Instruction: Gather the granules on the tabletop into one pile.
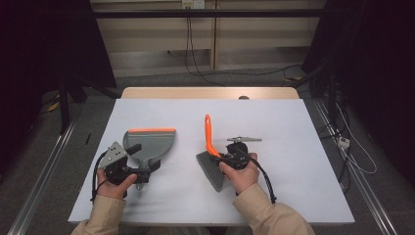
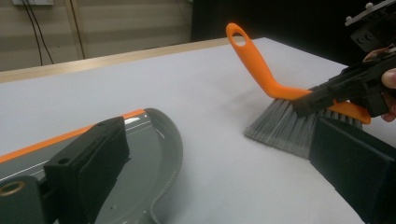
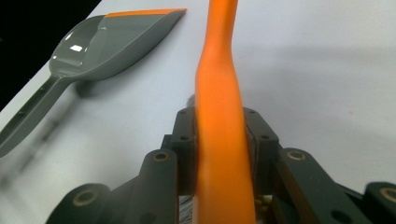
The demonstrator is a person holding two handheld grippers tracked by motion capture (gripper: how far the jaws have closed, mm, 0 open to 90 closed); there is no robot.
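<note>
A grey dustpan (image 1: 149, 139) with an orange front lip lies flat on the white table, left of centre. My left gripper (image 1: 143, 157) sits over its handle end. In the left gripper view the two black jaws stand wide apart, with the dustpan (image 2: 140, 154) low between them and nothing pinched. My right gripper (image 1: 221, 155) is shut on the orange handle of a hand brush (image 1: 209, 134), whose grey bristles (image 1: 213, 171) rest on the table. The right gripper view has the pads (image 3: 187, 140) pressing both sides of that handle (image 3: 219, 93). From the left gripper view the brush (image 2: 261, 70) stands tilted.
The white table (image 1: 293, 147) has open surface at the right and at the back, with a wooden strip along its far edge. Dark curtains stand on both sides and cables run over the floor behind and to the right.
</note>
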